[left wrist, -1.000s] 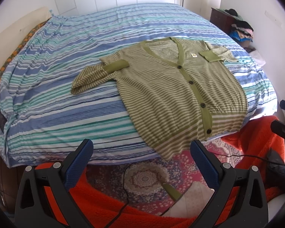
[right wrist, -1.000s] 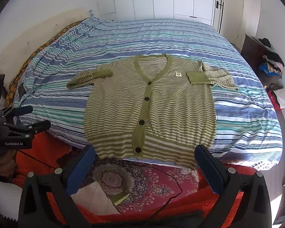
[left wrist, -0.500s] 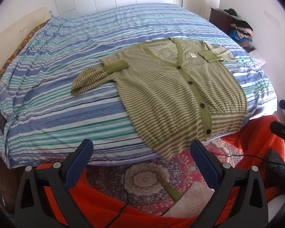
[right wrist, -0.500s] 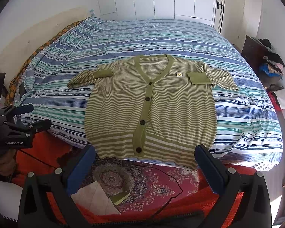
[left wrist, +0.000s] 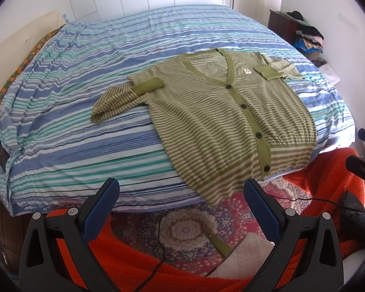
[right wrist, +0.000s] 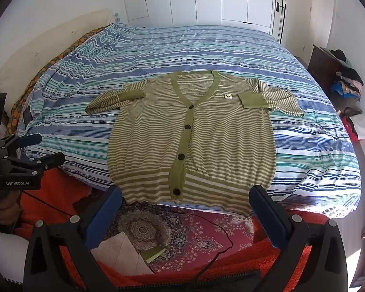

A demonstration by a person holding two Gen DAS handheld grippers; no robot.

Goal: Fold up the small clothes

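Bed (right wrist: 231,48): striped cover. Cardigan (right wrist: 219,141): laid flat, buttoned, at the near edge, hem overhanging; cuffs were turned in, body unfolded, folding judged barely begun. Left hand-held gripper (left wrist: 180,202), right hand-held gripper (right wrist: 186,205): both held wide apart, nothing gripped, short of the hem.

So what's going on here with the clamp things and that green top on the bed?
A person holds a two-finger gripper in each hand, facing a green striped cardigan laid flat and buttoned on the striped bed. Its sleeves are already tucked inward and its hem hangs over the bed's edge. The left gripper and right gripper are both open, short of the bed, touching nothing. The body isn't folded yet.
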